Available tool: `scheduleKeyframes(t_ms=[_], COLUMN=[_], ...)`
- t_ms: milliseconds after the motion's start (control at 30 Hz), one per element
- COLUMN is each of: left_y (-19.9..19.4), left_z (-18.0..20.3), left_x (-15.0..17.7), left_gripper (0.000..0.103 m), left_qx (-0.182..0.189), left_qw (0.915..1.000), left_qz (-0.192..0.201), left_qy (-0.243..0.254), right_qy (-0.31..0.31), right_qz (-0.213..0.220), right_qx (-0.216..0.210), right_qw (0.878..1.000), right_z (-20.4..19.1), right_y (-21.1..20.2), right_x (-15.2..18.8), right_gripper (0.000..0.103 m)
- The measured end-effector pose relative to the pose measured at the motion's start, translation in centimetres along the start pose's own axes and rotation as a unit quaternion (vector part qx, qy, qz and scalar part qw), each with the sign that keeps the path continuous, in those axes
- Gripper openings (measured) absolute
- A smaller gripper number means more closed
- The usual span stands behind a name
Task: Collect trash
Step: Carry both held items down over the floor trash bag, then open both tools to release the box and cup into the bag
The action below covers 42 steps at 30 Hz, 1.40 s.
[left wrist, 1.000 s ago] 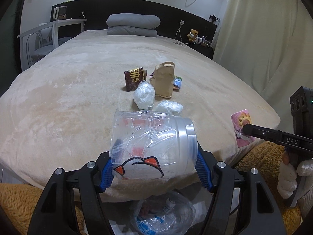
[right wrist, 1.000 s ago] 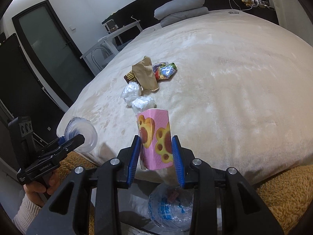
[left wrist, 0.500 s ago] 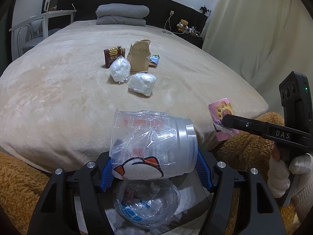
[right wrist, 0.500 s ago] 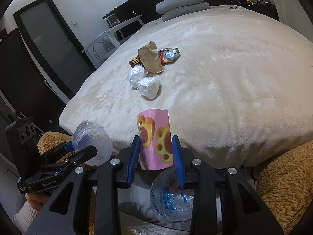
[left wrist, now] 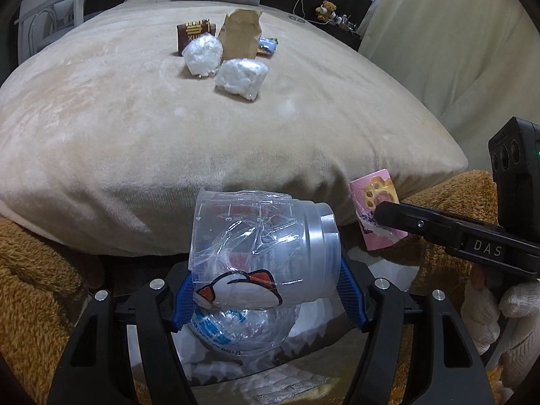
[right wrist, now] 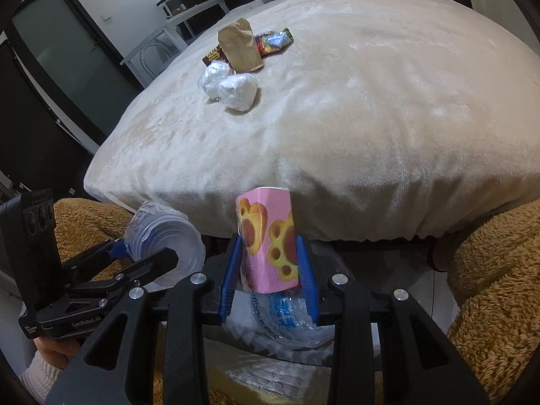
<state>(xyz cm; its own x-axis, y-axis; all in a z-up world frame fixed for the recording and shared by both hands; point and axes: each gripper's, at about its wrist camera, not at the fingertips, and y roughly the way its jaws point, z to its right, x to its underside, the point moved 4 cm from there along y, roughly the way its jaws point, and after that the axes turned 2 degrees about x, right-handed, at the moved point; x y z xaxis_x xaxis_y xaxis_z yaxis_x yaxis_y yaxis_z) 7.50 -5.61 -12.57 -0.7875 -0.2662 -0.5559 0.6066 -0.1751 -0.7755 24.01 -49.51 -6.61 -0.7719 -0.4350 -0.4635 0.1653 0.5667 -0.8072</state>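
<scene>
The bed (left wrist: 141,128) with its beige plush blanket fills most of what I see, and a brown fuzzy throw (right wrist: 496,270) lies at its near edge. On the blanket, well away from me, sits a small heap of trash: a crumpled brown paper bag (left wrist: 241,33), a dark brown snack box (left wrist: 194,32) to its left, a colourful wrapper (right wrist: 273,41) behind it, and two balled-up white plastic bags (left wrist: 241,76) in front, touching each other. Below the bed's edge, under both my grippers, lies a crushed clear bottle with blue print (right wrist: 287,317) on white bin-bag plastic. My left gripper (left wrist: 266,290) is clamped on a crumpled clear plastic cup (left wrist: 260,253) with a cartoon face, lying sideways between the blue pads. My right gripper (right wrist: 270,266) is squeezed on a pink tissue pack (right wrist: 266,239) with yellow paw prints, held upright just off the bed's edge.
</scene>
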Motion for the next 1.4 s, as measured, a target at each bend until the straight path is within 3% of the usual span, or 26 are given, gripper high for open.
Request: scheduleKeyframes(t_ms=[367,833,1333,1400], left_y=[3.2,6.8,7.9,8.0], left_z=[-1.0,-2.6,-3.0,-2.5], left_x=[1.7,3.3,4.3,4.3], left_gripper=[0.068,0.068,0.068,0.068], left_qx=[-0.002,-0.008,-0.012,-0.008], left_qw=[0.9966,0.9835,0.9752,0.9752], left_qz=[-0.077,-0.165,-0.205,-0.209], left_qy=[-0.03,-0.074,-0.084,-0.071], right_qy=[0.033,0.038,0.037,0.042], right_qz=[-0.076,-0.167,-0.205,-0.202], right_qx=[0.028,0.051,0.061,0.061], right_qw=[0.996,0.984,0.976,0.977], right_z=[1.6,1.9,1.4,1.6], right_y=[3.5,7.2,8.5,8.5], right_x=[1.3,3.2,3.9,3.9], right_gripper=[0.034,0.034,0.035,0.04])
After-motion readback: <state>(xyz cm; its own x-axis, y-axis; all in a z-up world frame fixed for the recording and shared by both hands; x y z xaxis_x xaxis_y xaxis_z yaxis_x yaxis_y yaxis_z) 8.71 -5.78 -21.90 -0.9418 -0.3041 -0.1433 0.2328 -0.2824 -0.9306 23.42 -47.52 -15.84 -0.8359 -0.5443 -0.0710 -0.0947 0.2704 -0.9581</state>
